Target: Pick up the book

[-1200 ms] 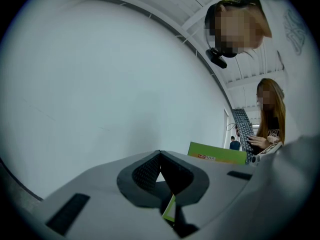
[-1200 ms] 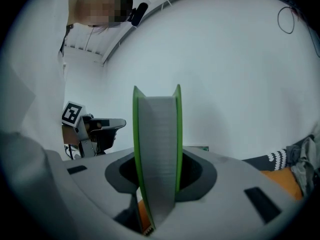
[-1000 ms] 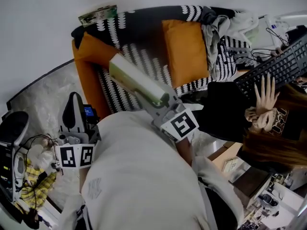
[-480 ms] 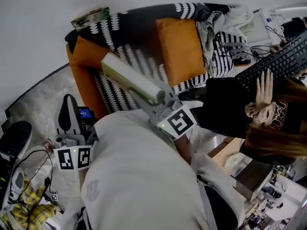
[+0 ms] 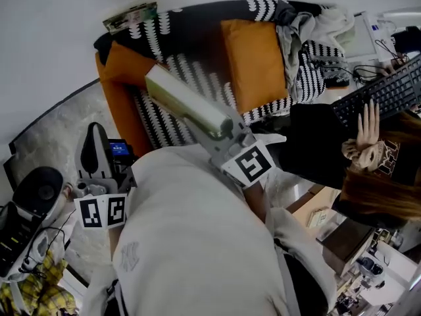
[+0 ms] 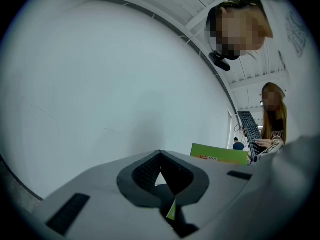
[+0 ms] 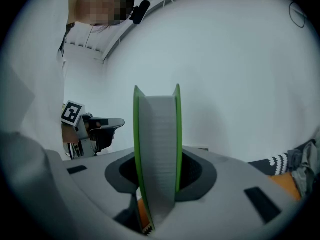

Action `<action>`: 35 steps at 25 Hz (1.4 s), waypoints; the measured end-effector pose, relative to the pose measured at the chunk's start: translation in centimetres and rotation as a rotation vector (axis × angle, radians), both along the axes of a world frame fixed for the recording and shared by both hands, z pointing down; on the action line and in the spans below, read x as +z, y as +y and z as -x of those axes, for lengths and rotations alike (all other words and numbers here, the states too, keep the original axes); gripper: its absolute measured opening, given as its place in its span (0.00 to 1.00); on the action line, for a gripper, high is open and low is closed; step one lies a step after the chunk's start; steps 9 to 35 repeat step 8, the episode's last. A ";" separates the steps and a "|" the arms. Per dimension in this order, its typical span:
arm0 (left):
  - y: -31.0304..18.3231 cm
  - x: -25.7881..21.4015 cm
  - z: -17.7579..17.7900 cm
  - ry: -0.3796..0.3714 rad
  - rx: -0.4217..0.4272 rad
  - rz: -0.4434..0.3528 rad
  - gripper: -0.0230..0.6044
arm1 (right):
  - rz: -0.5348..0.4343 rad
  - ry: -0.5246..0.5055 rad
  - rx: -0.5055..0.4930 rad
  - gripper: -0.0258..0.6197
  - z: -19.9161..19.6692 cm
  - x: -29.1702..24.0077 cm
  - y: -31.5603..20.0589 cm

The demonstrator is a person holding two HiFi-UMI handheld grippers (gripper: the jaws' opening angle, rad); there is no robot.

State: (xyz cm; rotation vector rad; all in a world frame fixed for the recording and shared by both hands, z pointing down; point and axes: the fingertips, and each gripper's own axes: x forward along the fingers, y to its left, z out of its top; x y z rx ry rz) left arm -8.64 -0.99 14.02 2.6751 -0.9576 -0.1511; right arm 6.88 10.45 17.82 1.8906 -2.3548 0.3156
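Little is shifting since the earlier frames: in the head view the right gripper is keeping the book aloft, clear of the sofa, while the left gripper is idling low at the left. In the left gripper view, its jaws are resting together, empty. In the right gripper view, the jaws are clamping the book near one end, page edges facing the camera. Holding this squeeze steady is probably what is stopping the long free end from sagging.
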 end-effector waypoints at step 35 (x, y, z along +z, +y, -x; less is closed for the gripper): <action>-3.3 -2.0 0.7 0.040 -0.095 -0.097 0.05 | -0.015 0.032 0.054 0.27 -3.1 -2.3 -0.7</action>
